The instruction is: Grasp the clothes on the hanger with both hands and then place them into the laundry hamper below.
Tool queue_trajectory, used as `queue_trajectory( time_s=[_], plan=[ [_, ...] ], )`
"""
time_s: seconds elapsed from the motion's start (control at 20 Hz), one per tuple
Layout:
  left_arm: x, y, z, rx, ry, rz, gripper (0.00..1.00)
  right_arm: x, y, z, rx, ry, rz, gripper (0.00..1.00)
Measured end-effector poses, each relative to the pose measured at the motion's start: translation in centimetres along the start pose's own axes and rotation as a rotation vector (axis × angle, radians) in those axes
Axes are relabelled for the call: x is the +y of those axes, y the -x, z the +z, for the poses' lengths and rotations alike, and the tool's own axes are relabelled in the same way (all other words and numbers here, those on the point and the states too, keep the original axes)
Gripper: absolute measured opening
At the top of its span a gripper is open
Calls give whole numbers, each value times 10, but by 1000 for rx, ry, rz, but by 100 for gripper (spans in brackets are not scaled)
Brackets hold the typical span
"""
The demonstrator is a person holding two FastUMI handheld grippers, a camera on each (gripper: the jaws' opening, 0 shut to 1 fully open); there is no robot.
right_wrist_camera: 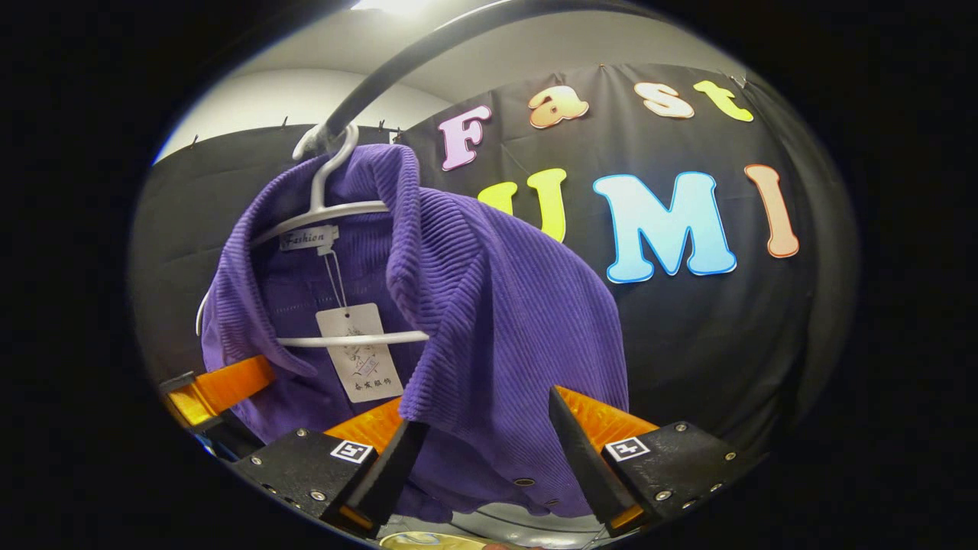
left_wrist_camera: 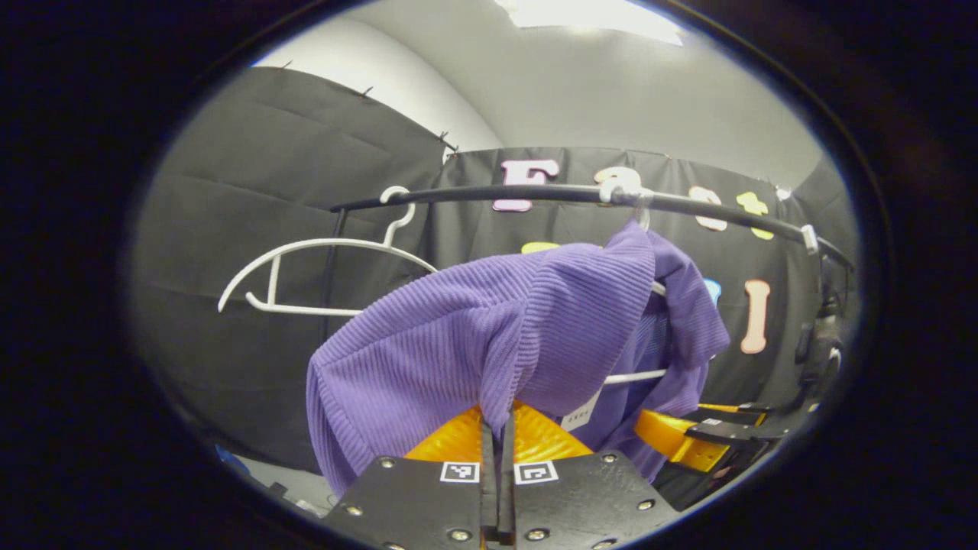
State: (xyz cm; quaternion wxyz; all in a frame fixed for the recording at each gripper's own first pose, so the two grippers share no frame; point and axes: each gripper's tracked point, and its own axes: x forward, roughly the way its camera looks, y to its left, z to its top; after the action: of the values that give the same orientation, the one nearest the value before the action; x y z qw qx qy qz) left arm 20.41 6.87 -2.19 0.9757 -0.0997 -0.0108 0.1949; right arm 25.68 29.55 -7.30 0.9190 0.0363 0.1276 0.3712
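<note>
My left gripper (left_wrist_camera: 497, 451) has its jaws closed tight on a fold of the purple shirt (left_wrist_camera: 489, 336), the cloth pinched in the slit between them and pulled out toward me. My right gripper (right_wrist_camera: 485, 451) stands with its jaws wide apart, one either side of the shirt's hanging front edge; the cloth passes between them, but neither appears to press on it, though the bend of the lens makes that hard to rule on. The shirt itself is on its white hanger (right_wrist_camera: 328, 206), collar up at the hook, and the hanger hangs from the black rail (left_wrist_camera: 535, 195). A second, bare hanger (left_wrist_camera: 306, 267) hangs further along the same rail. The paper tag (right_wrist_camera: 359, 351) dangles inside the open front. Judgement: the grasping step is half done, one side secured and the other not. The next move calls for the right jaws to close on the front edge, then both grippers to lift the shirt clear of the hanger's shoulders before lowering it.
</note>
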Motion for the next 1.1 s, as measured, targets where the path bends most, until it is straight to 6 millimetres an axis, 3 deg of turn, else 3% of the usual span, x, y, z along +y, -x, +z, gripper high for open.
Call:
queue_trajectory(
  time_s=[0.05, 0.1, 0.3, 0.35, 0.6, 0.65, 0.8, 0.95, 1.1],
  plan=[
    [1, 8, 7, -13, 2, 3, 9, -2, -4, 1, -3, -4, -1, 95],
    [3, 14, 15, -25, -5, 7, 2, -4, -8, 2, -4, -7, -5, 95],
    [12, 30, 49, -88, -24, 3, 1, -10, -16, 3, 1, -36, -17, 94],
    [15, 33, 54, -93, -27, -1, 1, -4, -11, 3, 0, -44, -14, 88],
    [32, 42, 73, -97, -5, -65, 1, -3, 0, 11, -20, -25, -81, 15],
    [36, 43, 78, -101, 9, -76, 1, -3, 3, 11, -17, -34, -84, 7],
    [45, 47, 92, -116, 50, -113, 1, -12, 16, 13, -20, -57, -110, 0],
    [51, 54, 111, -134, 86, -130, 1, -46, 25, 33, -77, -21, -200, 0],
    [63, 50, 124, -148, 103, -125, 1, -52, 32, 47, -124, -28, -240, 0]
  ],
)
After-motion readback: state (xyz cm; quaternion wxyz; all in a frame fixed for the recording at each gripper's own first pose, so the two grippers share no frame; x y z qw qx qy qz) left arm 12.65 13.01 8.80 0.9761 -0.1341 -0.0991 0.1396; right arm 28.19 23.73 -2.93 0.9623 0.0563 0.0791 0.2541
